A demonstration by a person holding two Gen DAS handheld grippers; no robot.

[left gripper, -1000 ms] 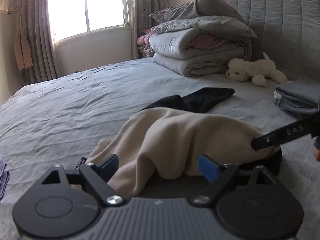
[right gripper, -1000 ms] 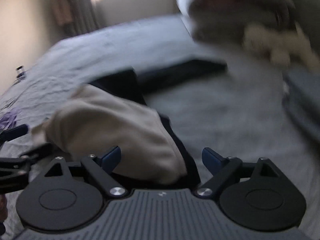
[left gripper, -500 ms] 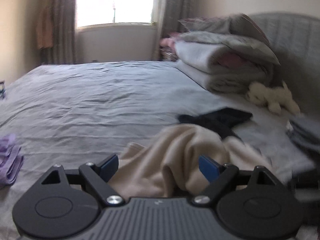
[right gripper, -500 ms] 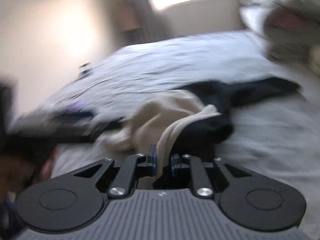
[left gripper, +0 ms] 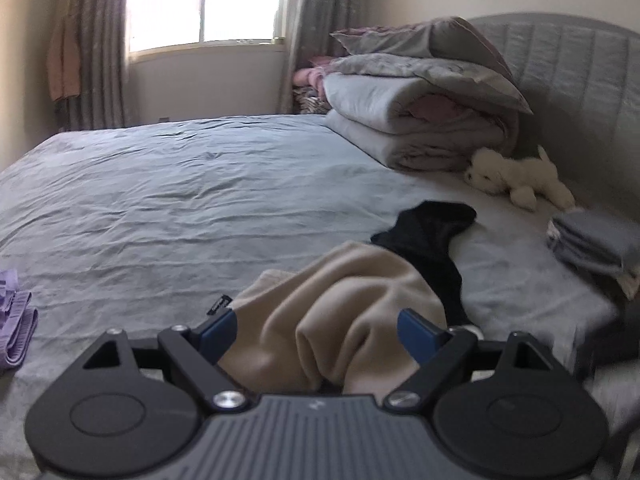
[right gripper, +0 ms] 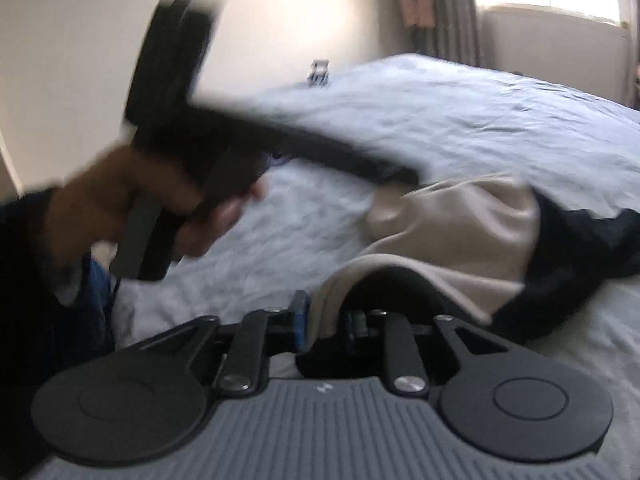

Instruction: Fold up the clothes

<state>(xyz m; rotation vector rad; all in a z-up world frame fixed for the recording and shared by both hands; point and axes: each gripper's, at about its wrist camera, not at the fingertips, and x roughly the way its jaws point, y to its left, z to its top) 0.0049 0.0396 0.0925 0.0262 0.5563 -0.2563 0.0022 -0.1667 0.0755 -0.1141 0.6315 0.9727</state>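
A beige garment (left gripper: 352,300) with a black part (left gripper: 432,232) lies bunched on the grey-blue bed sheet (left gripper: 180,208). My left gripper (left gripper: 316,332) stands wide open with a heap of the beige cloth between its blue pads (left gripper: 218,332), not pinched. In the right wrist view my right gripper (right gripper: 328,322) holds the beige garment's hem (right gripper: 324,312) between its narrow jaws, which are opening slightly. The cloth arches up from it. A hand (right gripper: 132,200) carries the blurred left gripper (right gripper: 280,140) toward the garment's far end.
Folded duvets and pillows (left gripper: 420,120) are stacked by the padded headboard (left gripper: 580,92). A white plush toy (left gripper: 516,176) and a pile of folded grey clothes (left gripper: 592,244) sit at the right. A purple item (left gripper: 16,320) lies at the left edge.
My right gripper went from open to closed on the beige hem and swung left, rolling. The garment got bunched up. My left gripper shifted sideways and stayed open.
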